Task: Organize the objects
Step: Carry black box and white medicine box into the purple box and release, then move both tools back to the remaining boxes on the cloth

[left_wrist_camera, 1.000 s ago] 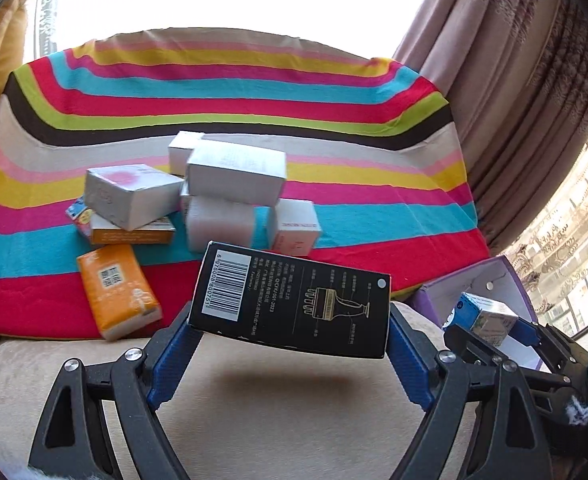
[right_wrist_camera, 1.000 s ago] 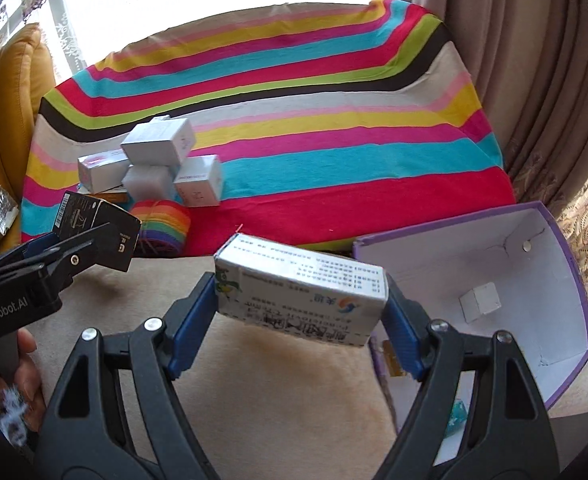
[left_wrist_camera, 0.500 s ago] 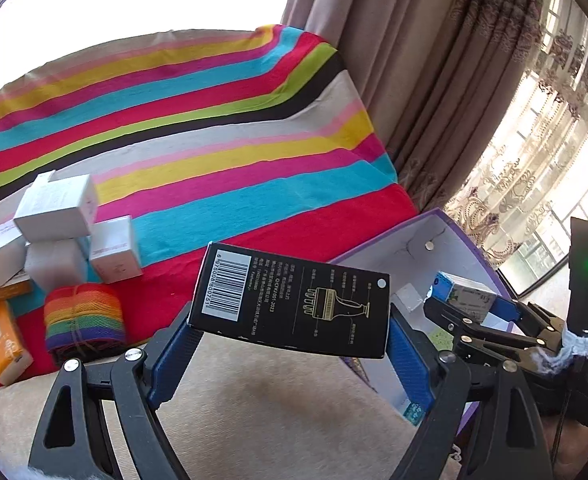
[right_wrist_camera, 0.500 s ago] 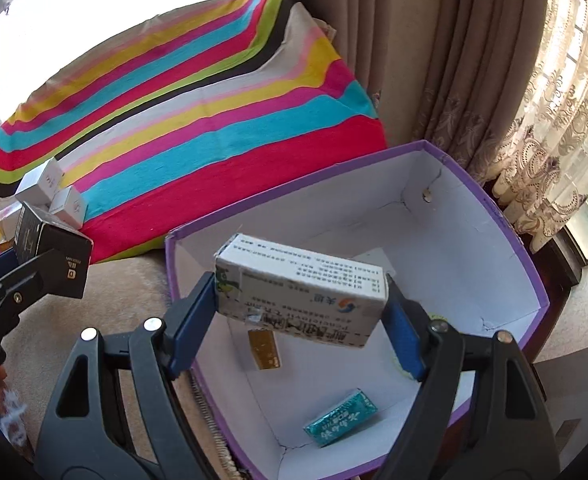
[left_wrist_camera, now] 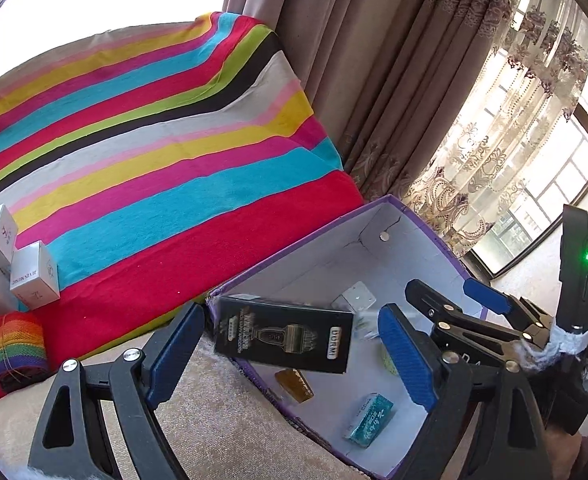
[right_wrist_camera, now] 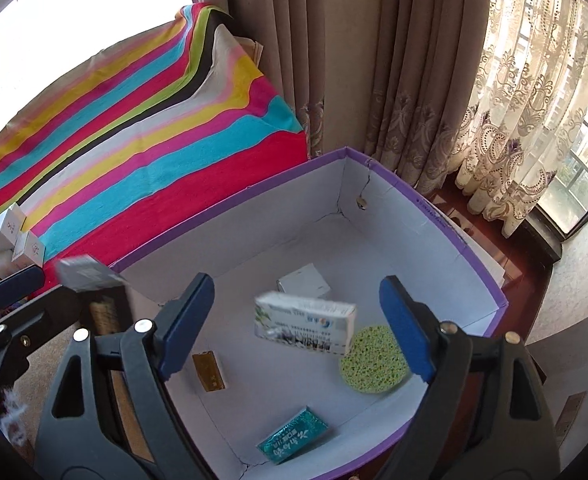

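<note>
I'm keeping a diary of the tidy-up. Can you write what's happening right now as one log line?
left gripper: open, black box dropping | right gripper: opening, white box dropping | target: purple bin

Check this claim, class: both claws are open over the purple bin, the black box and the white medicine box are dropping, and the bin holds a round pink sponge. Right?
Not quite. The sponge in the purple bin is yellow-green, not pink; the right wrist view shows it. The rest stands.

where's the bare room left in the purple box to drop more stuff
The purple box is barest on its far floor, between the back corner and the small white box. The near right corner is also bare. It is crowded in the middle and front: the green sponge, gold packet and teal packet.
</note>
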Demonstrator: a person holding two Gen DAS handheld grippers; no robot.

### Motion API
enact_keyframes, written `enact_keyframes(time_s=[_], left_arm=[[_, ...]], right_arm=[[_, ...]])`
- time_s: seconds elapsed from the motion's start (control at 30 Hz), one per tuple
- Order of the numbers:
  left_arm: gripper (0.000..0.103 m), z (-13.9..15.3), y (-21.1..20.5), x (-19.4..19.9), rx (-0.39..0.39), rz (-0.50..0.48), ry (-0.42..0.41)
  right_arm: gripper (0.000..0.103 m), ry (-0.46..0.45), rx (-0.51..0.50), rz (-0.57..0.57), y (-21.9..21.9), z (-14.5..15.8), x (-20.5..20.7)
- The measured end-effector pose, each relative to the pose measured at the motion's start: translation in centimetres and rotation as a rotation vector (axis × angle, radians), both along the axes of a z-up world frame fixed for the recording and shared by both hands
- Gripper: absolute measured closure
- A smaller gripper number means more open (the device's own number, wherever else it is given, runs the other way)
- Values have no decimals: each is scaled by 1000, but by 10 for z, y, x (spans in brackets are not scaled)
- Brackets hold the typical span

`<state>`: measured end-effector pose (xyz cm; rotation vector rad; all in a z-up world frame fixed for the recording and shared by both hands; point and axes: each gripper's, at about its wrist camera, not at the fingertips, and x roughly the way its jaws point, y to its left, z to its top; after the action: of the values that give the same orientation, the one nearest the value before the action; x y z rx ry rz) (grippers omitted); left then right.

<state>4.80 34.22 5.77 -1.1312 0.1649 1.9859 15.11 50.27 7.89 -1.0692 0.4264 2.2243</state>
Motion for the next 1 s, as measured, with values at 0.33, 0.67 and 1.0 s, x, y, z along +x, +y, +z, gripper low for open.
enact_keyframes(time_s=[0.33,0.67,1.0], left_arm=[[12,18,-37,-11,1,168,91],[12,15,-128,-31,97,277,-34],[12,11,-227,-45,52,472,-26]], right_arm=[[6,24,93,22,-18,16,-9],[4,154,39,279,-76,29,-35],[4,85,-106,504,-140,15,-78]])
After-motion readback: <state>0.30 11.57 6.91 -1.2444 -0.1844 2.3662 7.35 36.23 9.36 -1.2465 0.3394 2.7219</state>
